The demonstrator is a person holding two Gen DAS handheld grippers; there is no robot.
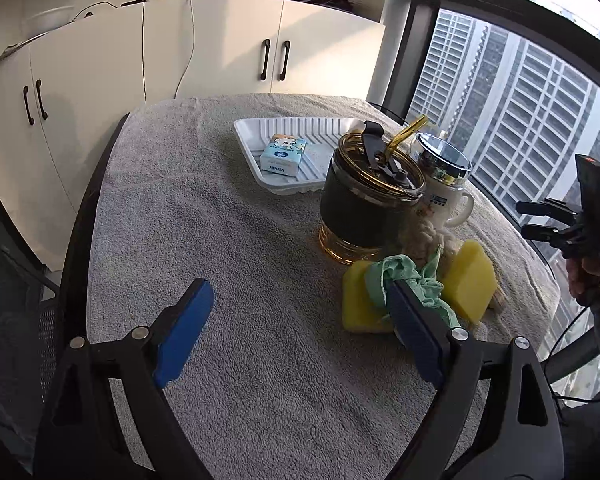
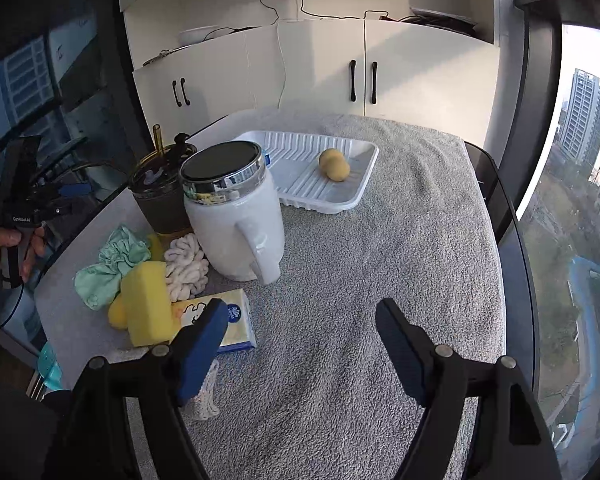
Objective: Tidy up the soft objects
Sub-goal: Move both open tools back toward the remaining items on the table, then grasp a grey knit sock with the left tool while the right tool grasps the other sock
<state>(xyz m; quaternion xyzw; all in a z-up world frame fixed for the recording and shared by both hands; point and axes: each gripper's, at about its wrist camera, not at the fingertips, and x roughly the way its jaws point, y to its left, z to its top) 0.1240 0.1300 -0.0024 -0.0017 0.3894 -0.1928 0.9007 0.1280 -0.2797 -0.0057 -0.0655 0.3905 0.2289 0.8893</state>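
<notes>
**Both tools open over the towel-covered counter**

Left wrist view: the left tool (image 1: 300, 328) is hovering with its blue pads spread wide, gripping nothing. Its right pad is sitting in front of a green cloth (image 1: 416, 280), so I cannot tell whether they are touching. The cloth is lying across two yellow sponges, one (image 1: 356, 304) on its left and one (image 1: 470, 280) on its right, near the counter's right edge. A cream rope knot (image 1: 424, 236) is showing just behind them. A dark tumbler (image 1: 364, 200) with a gold straw and a white mug (image 1: 446, 196) are standing behind the pile. A white tray (image 1: 252, 132) is lying toward the far edge, with a blue tissue pack (image 1: 282, 156) in it. The right tool (image 1: 540, 220) is showing at the far right, held in a hand; its state is unclear here.

Right wrist view: the right tool (image 2: 300, 332) is hovering wide open, gripping nothing. By the counter's left edge, a yellow tissue pack (image 2: 236, 324) is lying just beside a sponge (image 2: 146, 300), with the rope knot (image 2: 186, 266) and green cloth (image 2: 112, 268) behind. The mug (image 2: 236, 216) and tumbler (image 2: 160, 196) are standing behind them. The tray (image 2: 364, 176) is holding two yellow balls (image 2: 334, 164).
</notes>
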